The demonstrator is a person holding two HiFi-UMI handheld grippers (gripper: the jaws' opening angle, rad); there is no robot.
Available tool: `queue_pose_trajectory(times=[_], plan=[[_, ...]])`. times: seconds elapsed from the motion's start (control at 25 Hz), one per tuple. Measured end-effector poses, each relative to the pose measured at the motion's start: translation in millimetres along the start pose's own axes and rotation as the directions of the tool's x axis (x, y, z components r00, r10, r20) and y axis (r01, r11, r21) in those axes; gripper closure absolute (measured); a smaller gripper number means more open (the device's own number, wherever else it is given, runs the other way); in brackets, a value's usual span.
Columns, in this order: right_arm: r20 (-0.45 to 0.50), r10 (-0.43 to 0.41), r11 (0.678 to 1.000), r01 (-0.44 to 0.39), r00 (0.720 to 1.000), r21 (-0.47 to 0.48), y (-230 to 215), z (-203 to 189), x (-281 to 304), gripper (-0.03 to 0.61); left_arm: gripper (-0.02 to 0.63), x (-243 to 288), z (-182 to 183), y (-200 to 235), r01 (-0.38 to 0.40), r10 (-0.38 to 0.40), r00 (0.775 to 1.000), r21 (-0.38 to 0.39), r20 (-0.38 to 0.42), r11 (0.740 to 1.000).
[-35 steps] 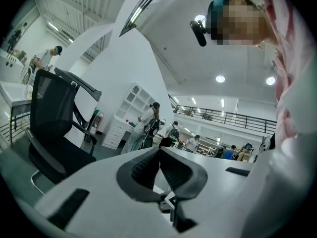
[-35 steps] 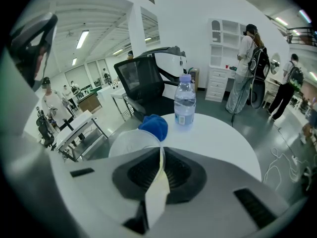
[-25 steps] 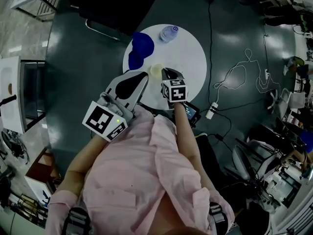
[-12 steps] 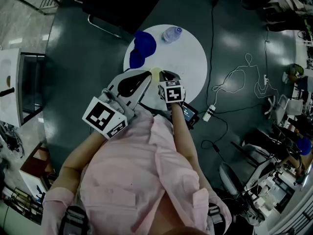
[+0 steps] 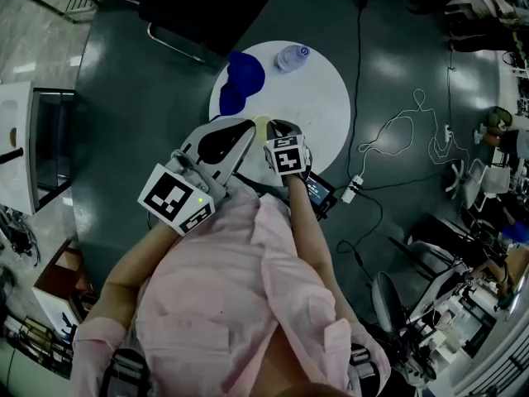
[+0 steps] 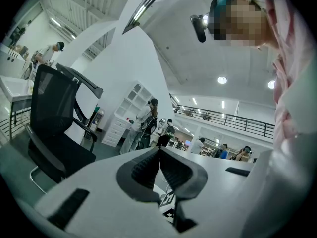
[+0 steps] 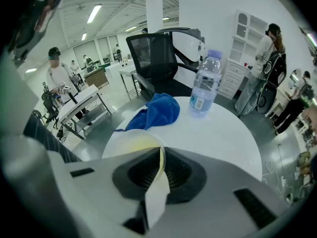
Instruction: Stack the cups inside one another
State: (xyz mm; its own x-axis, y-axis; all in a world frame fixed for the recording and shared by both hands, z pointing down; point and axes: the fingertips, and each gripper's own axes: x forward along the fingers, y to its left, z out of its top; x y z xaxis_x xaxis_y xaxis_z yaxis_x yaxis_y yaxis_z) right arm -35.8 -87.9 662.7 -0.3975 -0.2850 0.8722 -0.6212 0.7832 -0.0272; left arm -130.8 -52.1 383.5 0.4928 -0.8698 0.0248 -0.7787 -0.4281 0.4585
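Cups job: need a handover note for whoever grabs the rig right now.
Right gripper: shut on the wall of a pale yellow cup, at the near edge of the round white table, angled downward.
Left gripper: shut, nothing between its jaws, held level beside the right one and off the table.
Also on the table: blue cloth and water bottle at the far side.
Done: one cup gripped.
Left: no second cup shows in any view, and I cannot tell whether this one is already a nested stack. Check before setting it down.
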Motion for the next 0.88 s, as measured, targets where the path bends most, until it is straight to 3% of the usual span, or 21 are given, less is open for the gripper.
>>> queue_pose_trajectory(times=[0.56, 0.88], plan=[[-0.004, -0.013, 0.994, 0.013, 1.000, -0.109, 12, 3, -5, 0.537, 0.595, -14, 1, 6, -0.038, 0.039, 0.999, -0.058, 0.018, 0.998], [0.017, -0.003, 0.995, 0.005, 1.000, -0.101, 10, 7, -3, 0.535, 0.594, -11, 0, 8, -0.047, 0.048, 0.999, -0.062, 0.014, 0.997]])
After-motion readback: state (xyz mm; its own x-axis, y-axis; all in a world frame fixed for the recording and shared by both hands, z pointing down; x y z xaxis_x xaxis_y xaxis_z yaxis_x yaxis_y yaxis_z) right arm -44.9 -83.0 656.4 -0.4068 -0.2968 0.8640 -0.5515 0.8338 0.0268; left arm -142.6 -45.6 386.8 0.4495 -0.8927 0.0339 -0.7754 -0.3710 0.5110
